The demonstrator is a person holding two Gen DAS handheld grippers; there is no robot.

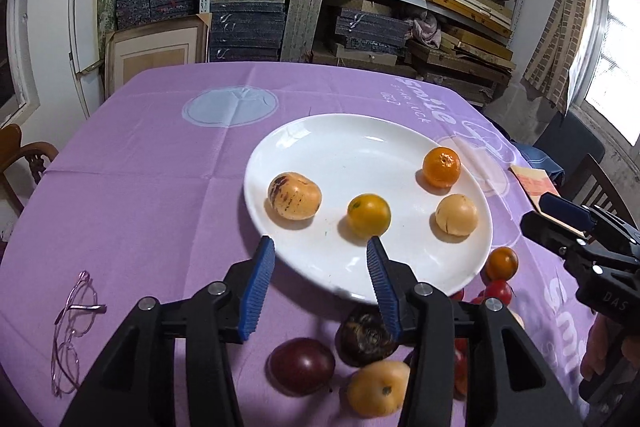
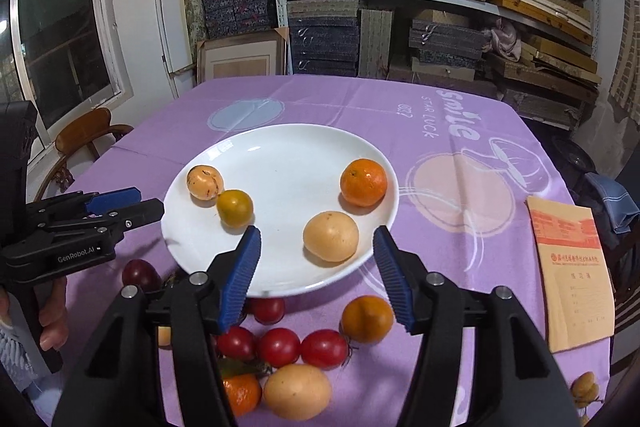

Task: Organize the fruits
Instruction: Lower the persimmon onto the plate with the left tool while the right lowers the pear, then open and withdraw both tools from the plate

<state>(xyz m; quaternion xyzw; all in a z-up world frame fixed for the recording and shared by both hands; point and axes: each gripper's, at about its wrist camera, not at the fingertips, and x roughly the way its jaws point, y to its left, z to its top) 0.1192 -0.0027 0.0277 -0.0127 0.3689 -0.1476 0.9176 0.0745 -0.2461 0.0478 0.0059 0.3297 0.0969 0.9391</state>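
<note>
Left gripper [image 1: 320,247]: fingers apart, empty, over near rim of plate [image 1: 360,139].
On plate: four yellow-orange fruits, probably sorted by colour.
Right gripper [image 2: 316,231]: fingers apart, empty.
Before plate: red tomatoes [image 2: 280,347], still waiting.

Your table wears a purple cloth [image 2: 320,99] printed with pale circles and "Smile, Star Luck". A white plate [image 2: 288,155] sits near its middle. On the cloth just in front of the plate lie red tomatoes [image 2: 280,347], a dark purple fruit [image 1: 302,365], a blackened one [image 1: 362,337], an orange fruit [image 2: 366,319] and a pale yellow one [image 2: 296,391]. Wire-framed glasses [image 1: 74,327] lie well to the left, a tan envelope [image 2: 572,279] to the right.
</note>
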